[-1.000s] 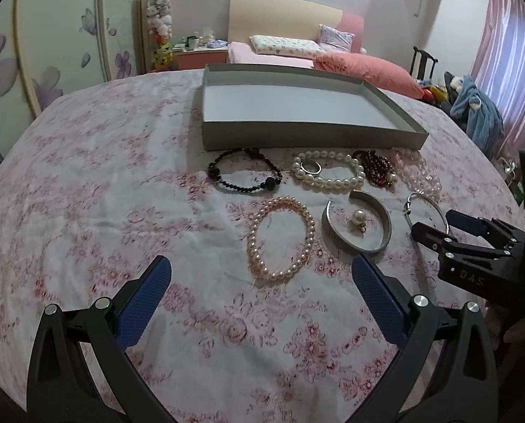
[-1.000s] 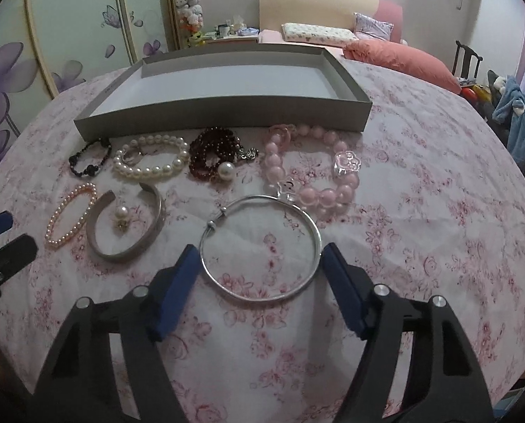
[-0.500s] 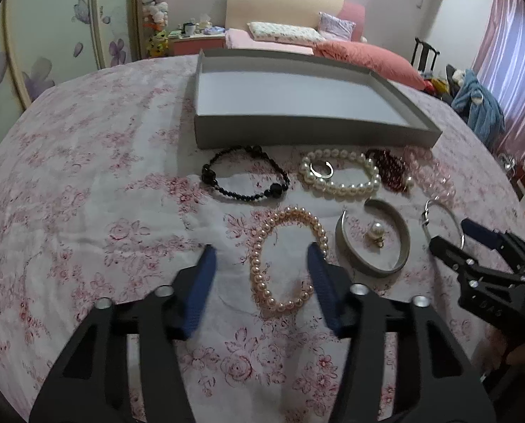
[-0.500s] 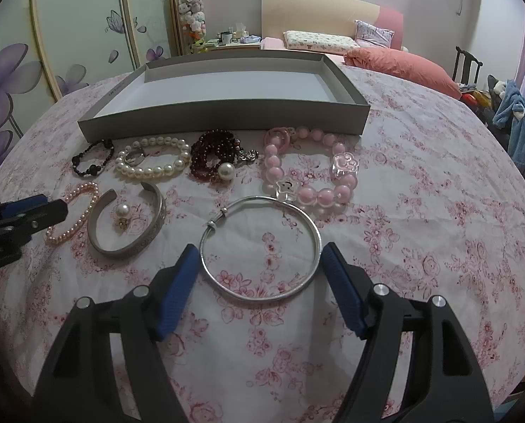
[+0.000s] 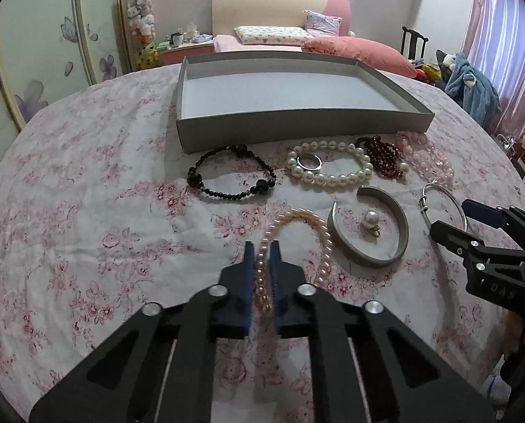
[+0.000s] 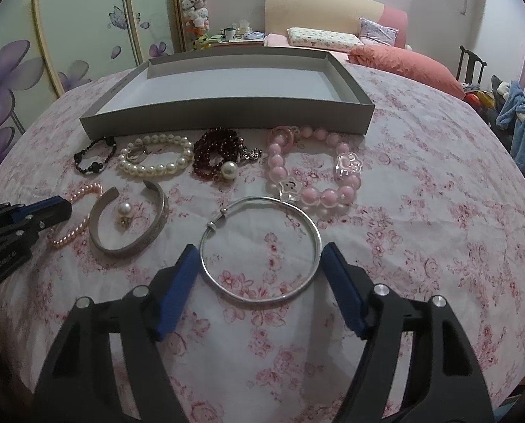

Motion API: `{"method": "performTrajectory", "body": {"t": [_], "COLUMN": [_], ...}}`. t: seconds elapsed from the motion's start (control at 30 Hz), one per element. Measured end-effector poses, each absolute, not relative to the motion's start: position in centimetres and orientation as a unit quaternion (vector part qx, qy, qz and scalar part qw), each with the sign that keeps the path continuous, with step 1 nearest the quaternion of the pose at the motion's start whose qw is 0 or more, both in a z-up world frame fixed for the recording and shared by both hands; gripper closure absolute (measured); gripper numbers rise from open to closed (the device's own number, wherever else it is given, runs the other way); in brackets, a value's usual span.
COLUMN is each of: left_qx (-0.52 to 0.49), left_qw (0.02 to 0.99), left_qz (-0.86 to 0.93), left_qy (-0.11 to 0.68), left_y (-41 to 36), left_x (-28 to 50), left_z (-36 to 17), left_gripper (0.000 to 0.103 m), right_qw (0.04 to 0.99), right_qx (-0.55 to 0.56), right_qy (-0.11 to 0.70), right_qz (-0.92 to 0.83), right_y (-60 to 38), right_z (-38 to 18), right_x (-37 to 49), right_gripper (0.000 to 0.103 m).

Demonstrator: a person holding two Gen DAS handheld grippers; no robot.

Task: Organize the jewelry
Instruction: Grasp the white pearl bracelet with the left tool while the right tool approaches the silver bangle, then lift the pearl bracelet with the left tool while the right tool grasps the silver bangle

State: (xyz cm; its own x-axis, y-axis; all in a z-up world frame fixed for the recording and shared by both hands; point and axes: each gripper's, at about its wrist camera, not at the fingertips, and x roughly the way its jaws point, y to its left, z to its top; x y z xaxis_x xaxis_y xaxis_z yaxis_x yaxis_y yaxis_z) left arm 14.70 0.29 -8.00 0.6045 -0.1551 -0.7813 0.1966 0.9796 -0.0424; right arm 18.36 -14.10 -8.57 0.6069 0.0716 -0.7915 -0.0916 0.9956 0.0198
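Note:
My left gripper (image 5: 262,246) is shut on the near left side of the pink pearl bracelet (image 5: 319,232), which lies on the floral cloth; it also shows in the right wrist view (image 6: 73,227). My right gripper (image 6: 259,257) is open, its fingers on either side of the thin silver bangle (image 6: 262,246) on the cloth. An empty grey tray (image 5: 297,127) stands behind the jewelry. Between them lie a black bead bracelet (image 5: 232,179), a white pearl bracelet (image 5: 333,172) with a ring (image 5: 309,162), a dark red bead strand (image 5: 382,158), a pink bead bracelet (image 6: 312,169), a silver cuff (image 5: 368,232) and a pearl earring (image 5: 370,220).
The table has a pink floral cloth (image 5: 86,211) that falls away at the edges. A bed with pink pillows (image 5: 354,53), a nightstand (image 5: 185,49) and a chair with blue clothes (image 5: 474,84) stand behind the table.
My left gripper moved forward and closed from wide open onto the pink pearl bracelet. The right gripper stayed open around the silver bangle.

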Motion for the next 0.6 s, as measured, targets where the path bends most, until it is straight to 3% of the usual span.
{"method": "performTrajectory", "body": {"t": [0.6], "left_qx": [-0.035], "left_qw": [0.923], "left_qz": [-0.105], "left_qy": [0.369], "left_y": [2.1], "left_x": [12.1], "left_z": [-4.9], "left_gripper": [0.096], "right_qw": [0.911], "right_qx": [0.042], "right_qy": [0.407], "right_qz": [0.054], "right_y": [-15.4], "right_z": [-7.4], "right_x": [16.5], "right_gripper": [0.034]}}
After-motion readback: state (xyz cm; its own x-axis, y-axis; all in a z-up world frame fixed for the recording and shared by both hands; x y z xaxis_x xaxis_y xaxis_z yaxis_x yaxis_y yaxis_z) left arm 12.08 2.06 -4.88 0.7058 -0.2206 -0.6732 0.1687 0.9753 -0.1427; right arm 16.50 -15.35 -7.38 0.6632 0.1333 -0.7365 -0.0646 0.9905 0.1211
